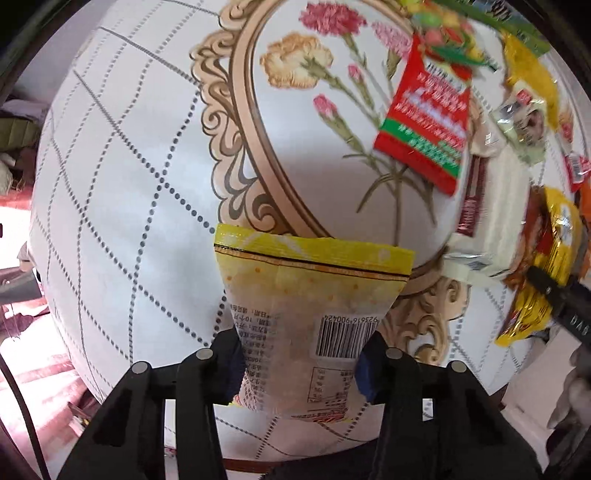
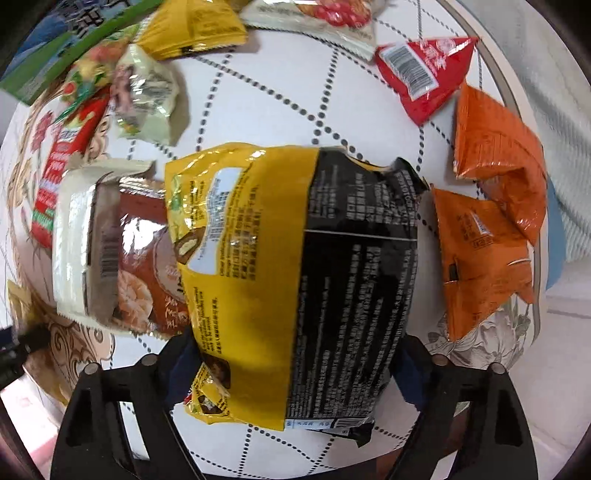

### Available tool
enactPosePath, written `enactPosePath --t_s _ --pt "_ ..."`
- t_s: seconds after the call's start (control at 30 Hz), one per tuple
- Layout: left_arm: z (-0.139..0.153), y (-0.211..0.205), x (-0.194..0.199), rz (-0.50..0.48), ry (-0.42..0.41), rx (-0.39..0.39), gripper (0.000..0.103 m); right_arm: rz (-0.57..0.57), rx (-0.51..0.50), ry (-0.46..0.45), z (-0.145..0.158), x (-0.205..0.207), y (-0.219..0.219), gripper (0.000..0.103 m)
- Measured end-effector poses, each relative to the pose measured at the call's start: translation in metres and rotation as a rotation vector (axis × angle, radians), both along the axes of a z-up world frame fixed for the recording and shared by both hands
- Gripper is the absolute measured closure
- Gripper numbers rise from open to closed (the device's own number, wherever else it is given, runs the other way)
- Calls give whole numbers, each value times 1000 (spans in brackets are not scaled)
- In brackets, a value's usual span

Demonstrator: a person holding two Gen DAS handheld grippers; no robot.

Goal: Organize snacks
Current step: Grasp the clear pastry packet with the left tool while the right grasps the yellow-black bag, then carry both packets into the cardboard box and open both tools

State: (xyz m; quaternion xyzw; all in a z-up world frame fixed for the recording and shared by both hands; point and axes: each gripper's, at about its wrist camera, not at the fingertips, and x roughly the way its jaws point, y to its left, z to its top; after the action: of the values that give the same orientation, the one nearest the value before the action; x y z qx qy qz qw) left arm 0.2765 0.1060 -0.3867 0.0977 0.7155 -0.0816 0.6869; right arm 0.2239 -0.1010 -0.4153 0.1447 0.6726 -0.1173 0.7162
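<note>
A small yellow packet [image 1: 314, 288] with a barcode on its pale back hangs between the fingers of my left gripper [image 1: 299, 365], above a white flowered tablecloth [image 1: 129, 184]. The blue pads press on both of its sides, so the gripper is shut on it. In the right wrist view a big yellow and black bag [image 2: 295, 240] fills the gap of my right gripper [image 2: 295, 373], and both pads touch its edges. The same bag [image 1: 546, 266] shows at the right edge of the left wrist view, with a black finger of the right gripper in front of it.
Beside the big bag lie a white and brown carton [image 2: 74, 236], two orange packets [image 2: 480, 258], a red triangular packet [image 2: 421, 70], a pale green packet [image 2: 144, 92] and a yellow packet [image 2: 192, 29]. A red and green sachet [image 1: 424, 122] lies on the flower print. The table edge curves along the left.
</note>
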Motion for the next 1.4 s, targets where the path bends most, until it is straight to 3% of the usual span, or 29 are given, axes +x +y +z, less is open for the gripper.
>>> enactPosePath --t_s 0.13,0.3,0.4,0.43,0.53,0.7,0.8,0.93,1.13,1.33,1.4 --pt "20 -5 -7 22 -15 -50 59 11 11 -27 37 -20 7 15" --pt "49 -6 15 80 -53 -182 59 67 61 -103 92 -43 -2 15" --pt "101 -25 43 114 -92 -264 59 123 95 -162 126 -30 -6 15" --pt "113 -52 50 125 -107 -291 59 137 106 -178 154 -27 -5 15" --pt "160 -78 80 140 -149 -334 59 197 153 -247 195 15 -5 15" --pt "205 -91 155 179 -211 -354 59 280 190 -362 251 89 -21 15" --pt "205 -98 203 208 -211 -365 59 308 167 -407 273 141 -34 15" --pt "210 -98 261 250 -164 -364 59 324 146 -392 265 232 -36 15" --pt "175 -107 335 280 -82 -304 59 334 128 -248 227 343 -48 15" --pt "137 -119 370 271 0 -268 59 361 124 -111 158 399 -52 15" --pt "129 -125 375 263 19 -258 59 360 130 -90 150 406 -51 15"
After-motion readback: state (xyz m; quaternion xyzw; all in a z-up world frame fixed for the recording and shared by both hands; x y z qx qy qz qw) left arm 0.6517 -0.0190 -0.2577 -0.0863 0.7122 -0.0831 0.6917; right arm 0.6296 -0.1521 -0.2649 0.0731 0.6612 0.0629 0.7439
